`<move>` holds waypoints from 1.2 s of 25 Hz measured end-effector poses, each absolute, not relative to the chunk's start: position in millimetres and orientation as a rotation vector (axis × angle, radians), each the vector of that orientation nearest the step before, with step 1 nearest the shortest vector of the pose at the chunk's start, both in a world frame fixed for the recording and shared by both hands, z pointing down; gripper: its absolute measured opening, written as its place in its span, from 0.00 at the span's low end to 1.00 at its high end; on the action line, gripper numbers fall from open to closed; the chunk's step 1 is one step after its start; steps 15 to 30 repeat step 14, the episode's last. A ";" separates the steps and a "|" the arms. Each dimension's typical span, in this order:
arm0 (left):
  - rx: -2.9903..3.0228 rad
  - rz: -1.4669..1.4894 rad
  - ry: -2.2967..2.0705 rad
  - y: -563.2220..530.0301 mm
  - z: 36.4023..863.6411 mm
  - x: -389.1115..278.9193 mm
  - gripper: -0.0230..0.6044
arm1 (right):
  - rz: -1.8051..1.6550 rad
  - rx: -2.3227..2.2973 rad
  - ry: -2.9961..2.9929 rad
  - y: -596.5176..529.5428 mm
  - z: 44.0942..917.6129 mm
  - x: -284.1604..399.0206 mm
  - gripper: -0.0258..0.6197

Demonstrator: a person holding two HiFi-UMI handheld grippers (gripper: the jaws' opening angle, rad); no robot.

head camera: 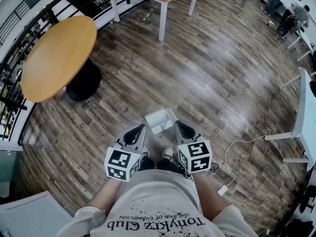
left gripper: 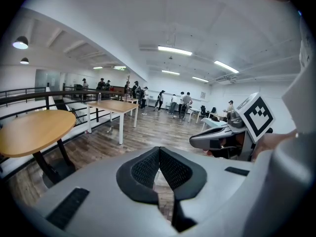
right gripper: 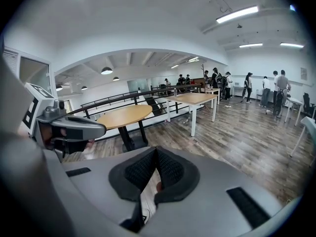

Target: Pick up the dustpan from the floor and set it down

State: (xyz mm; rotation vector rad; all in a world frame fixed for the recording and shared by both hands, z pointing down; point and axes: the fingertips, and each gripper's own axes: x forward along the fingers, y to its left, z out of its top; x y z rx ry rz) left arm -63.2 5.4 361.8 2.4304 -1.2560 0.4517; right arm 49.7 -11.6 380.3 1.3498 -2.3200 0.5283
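Approach step: my left gripper (head camera: 139,130) and right gripper (head camera: 178,127) hang above the dustpan (head camera: 159,120), jaws closed, empty. Next move, probably: open, descend to the floor (head camera: 212,78).

Pretty bright and evenly lit by ceiling strip lights (left gripper: 174,50) around 12 to 1 o'clock in both gripper views. Soft sheen on the wood floor (head camera: 237,102) toward 3 o'clock in the head view. Heavy fisheye bending, black corners, only faint shadows, a bit mushy up close.

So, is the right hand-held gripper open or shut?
Shut: the right hand-held gripper has its black pads touching at the tips, with nothing held between them.
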 end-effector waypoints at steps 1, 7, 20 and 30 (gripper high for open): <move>2.432 0.452 -1.254 4.3 361.4 -62.0 0.07 | 0.529 1.350 -2.320 -12.7 380.0 50.6 0.08; 2.445 0.454 -1.246 -3.0 362.0 -57.6 0.07 | 0.522 1.358 -2.317 -19.3 381.5 55.4 0.08; 2.451 0.458 -1.248 -9.6 357.8 -52.1 0.07 | 0.514 1.349 -2.325 -26.1 376.4 59.5 0.08; 2.451 0.458 -1.248 -9.6 357.8 -52.1 0.07 | 0.514 1.349 -2.325 -26.1 376.4 59.5 0.08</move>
